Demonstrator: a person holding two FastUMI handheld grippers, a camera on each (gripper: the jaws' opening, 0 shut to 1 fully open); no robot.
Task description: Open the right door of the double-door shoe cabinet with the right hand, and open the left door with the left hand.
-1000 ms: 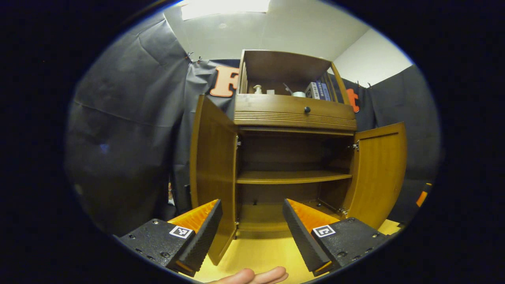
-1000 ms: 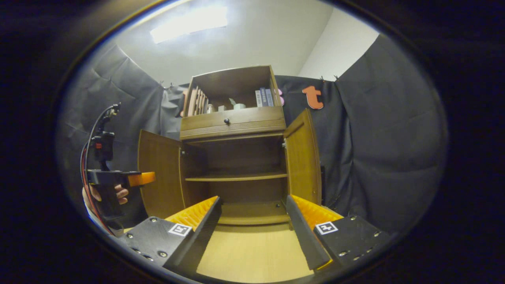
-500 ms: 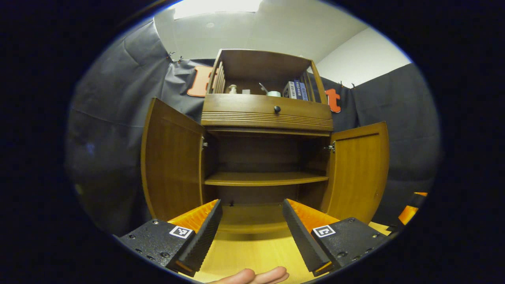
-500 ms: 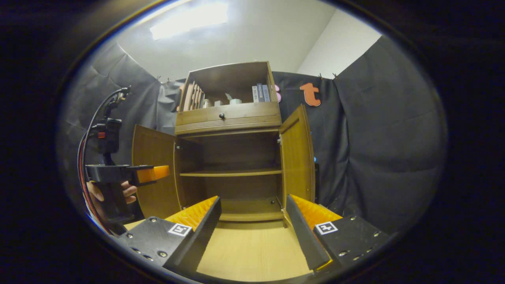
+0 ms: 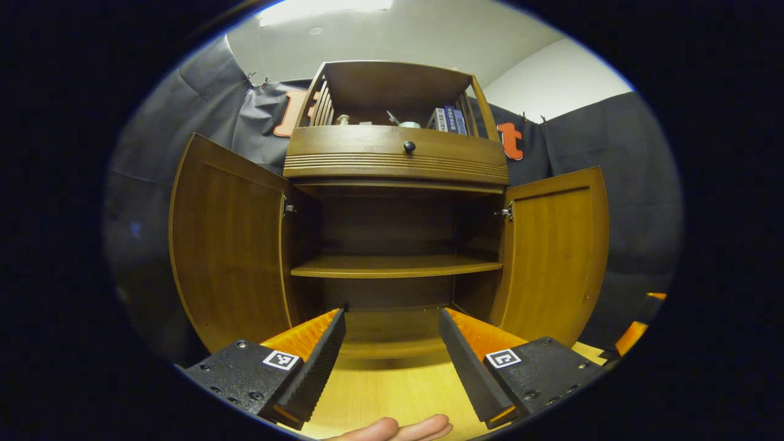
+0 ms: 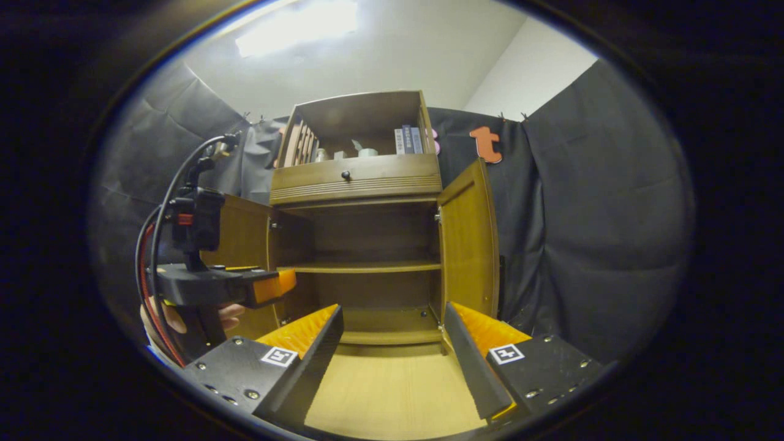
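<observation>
The brown wooden shoe cabinet [image 5: 395, 165] stood on the pale floor with its left door [image 5: 226, 245] and right door [image 5: 554, 251] swung wide. Both jobs looked done, so the left gripper [image 5: 392, 343] and right gripper [image 6: 392, 343] hung back, spread apart, holding nothing.

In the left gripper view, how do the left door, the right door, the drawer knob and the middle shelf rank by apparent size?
1. left door, though nearer the camera
2. right door
3. middle shelf
4. drawer knob
</observation>
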